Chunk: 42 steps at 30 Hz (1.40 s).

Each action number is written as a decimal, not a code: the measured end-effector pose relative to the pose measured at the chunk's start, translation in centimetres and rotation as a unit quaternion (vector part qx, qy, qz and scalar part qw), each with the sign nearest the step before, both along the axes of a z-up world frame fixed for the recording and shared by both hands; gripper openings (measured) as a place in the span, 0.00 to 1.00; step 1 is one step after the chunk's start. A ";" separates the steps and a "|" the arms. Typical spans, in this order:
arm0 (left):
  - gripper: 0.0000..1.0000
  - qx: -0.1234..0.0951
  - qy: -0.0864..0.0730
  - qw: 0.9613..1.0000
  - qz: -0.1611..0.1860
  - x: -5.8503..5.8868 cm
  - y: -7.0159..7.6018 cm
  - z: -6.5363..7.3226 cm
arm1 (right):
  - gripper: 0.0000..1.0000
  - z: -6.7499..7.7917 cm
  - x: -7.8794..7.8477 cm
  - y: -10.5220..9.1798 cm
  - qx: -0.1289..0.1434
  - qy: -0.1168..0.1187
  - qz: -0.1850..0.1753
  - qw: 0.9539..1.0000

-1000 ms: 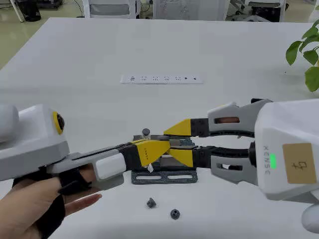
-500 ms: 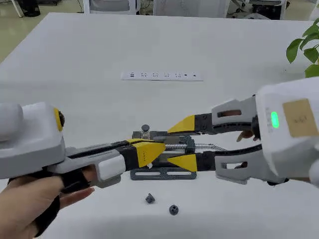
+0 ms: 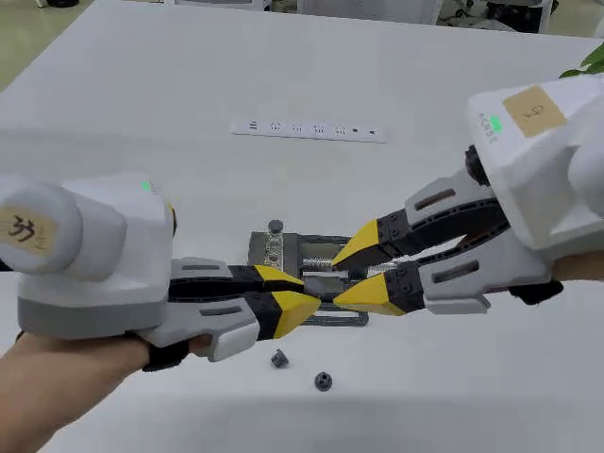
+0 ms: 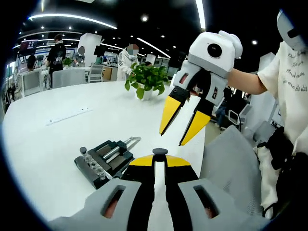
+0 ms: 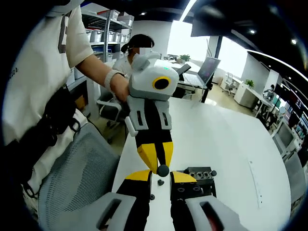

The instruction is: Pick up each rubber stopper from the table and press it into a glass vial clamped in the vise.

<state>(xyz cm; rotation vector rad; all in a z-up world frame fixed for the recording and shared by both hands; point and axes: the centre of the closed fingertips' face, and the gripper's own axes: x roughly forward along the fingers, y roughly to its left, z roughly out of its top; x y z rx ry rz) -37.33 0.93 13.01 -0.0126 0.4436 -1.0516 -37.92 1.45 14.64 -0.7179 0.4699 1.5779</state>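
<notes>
The left hand-held gripper [image 3: 310, 293] is clamped on one rubber stopper [image 5: 163, 170]. The dark round plug sits right at its yellow tips, which in the head view overlap the near side of the vise [image 3: 311, 247]. The right hand-held gripper [image 3: 336, 284] reaches in from 3 o'clock with its jaws spread apart, holding nothing, its tips close to the left one's.

Two loose stoppers [image 3: 278, 358] lie on the bench [image 3: 170, 170] at 6 o'clock from the vise, near each other but not touching. One capping stopper [image 3: 275, 226] sits on a vial at the vise's 11 o'clock corner, so there are four stoppers in all. A row of glass vials [image 3: 274, 250] stands in the vise (too small to count). One power strip [image 3: 310, 129] lies at 12 o'clock.
</notes>
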 end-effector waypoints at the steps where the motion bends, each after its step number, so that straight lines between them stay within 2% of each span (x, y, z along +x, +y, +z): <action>1: 0.03 0.006 -0.006 1.000 -0.005 -0.1 -0.1 -0.1 | 0.11 -0.2 0.0 0.0 -0.004 0.004 0.002 1.000; 2: 0.03 0.012 -0.013 1.000 -0.012 -0.4 -0.3 -0.1 | 0.11 -0.4 -0.1 0.1 -0.007 0.010 0.004 1.000; 3: 0.03 0.011 -0.013 1.000 -0.014 -0.5 -0.3 -0.1 | 0.11 -0.5 -0.3 0.2 -0.009 0.018 0.009 1.000; 6: 0.03 0.021 -0.027 0.999 -0.018 -0.7 -0.3 -0.1 | 0.11 -0.9 -0.7 0.3 -0.017 0.026 0.020 0.999; 14: 0.03 0.030 -0.055 0.997 -0.034 -1.1 -0.1 -0.1 | 0.09 -1.6 -1.1 0.1 -0.037 0.028 0.032 0.998; 28: 0.03 0.052 -0.079 0.993 -0.064 -1.8 -0.2 -0.4 | 0.08 -2.1 -2.1 0.2 -0.054 0.034 0.055 0.996; 42: 0.03 0.036 -0.057 0.996 -0.051 -1.5 -0.2 -0.5 | 0.08 -2.2 -2.0 0.3 -0.066 0.015 0.068 0.995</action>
